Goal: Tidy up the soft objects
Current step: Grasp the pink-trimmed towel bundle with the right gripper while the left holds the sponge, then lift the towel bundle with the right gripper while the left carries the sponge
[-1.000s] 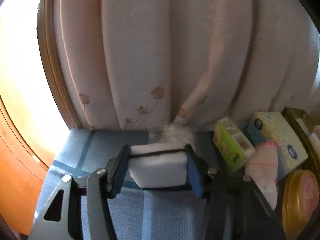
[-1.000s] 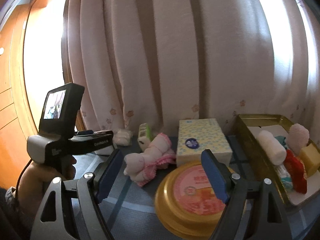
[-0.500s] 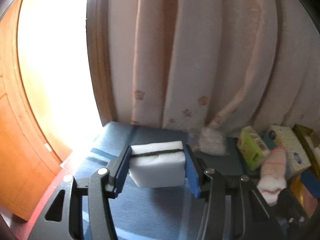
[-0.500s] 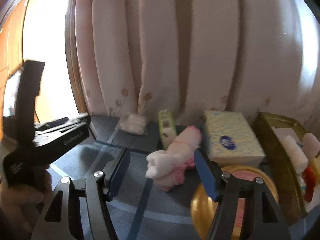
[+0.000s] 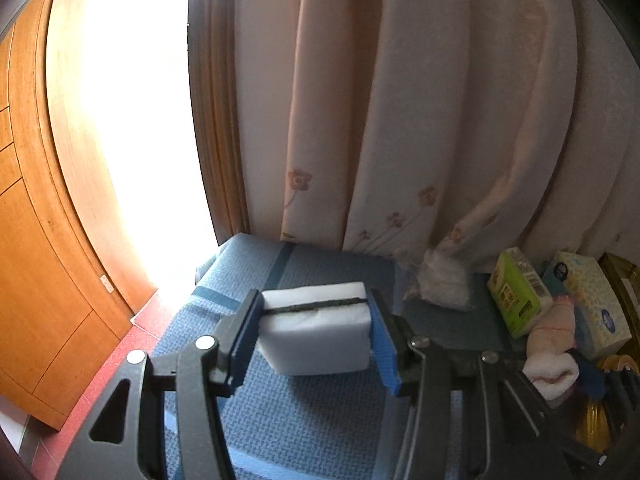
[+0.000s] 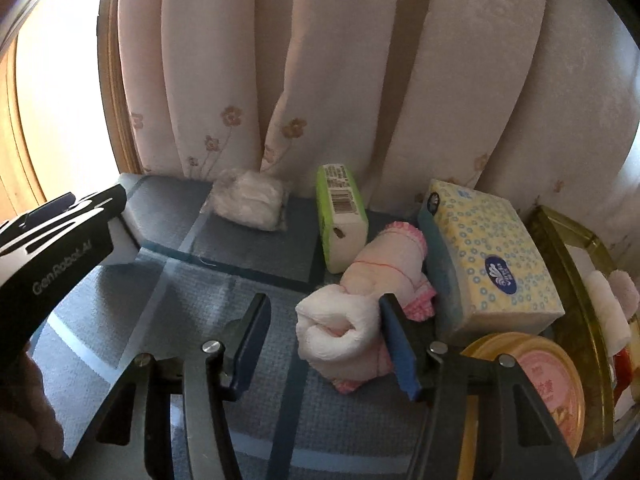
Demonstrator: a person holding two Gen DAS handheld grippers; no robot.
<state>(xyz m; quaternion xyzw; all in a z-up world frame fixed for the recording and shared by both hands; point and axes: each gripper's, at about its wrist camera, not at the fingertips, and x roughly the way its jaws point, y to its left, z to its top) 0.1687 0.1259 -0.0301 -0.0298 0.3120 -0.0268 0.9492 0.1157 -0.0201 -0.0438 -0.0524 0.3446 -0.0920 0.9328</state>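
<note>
My left gripper [image 5: 314,340] is shut on a white sponge block [image 5: 316,330] with a dark stripe and holds it above the blue cloth [image 5: 304,412]. My right gripper [image 6: 324,344] is open and empty, low over the cloth. A rolled pink-and-white towel [image 6: 360,312] lies just in front of its right finger, partly between the jaws; it also shows in the left wrist view [image 5: 554,344]. A white bag of soft stuff [image 6: 250,200] lies by the curtain. A gold tray [image 6: 576,280] at the right holds several soft rolls [image 6: 608,312].
A green tissue pack [image 6: 342,216] and a yellow tissue box [image 6: 492,264] stand behind the towel. A round gold tin lid [image 6: 532,384] lies at the front right. A curtain [image 6: 360,80] hangs along the back. The left gripper's body [image 6: 52,248] shows at left.
My left gripper has lifted and pulled back to the left with the sponge in it. My right gripper has moved forward and left, down toward the rolled towel.
</note>
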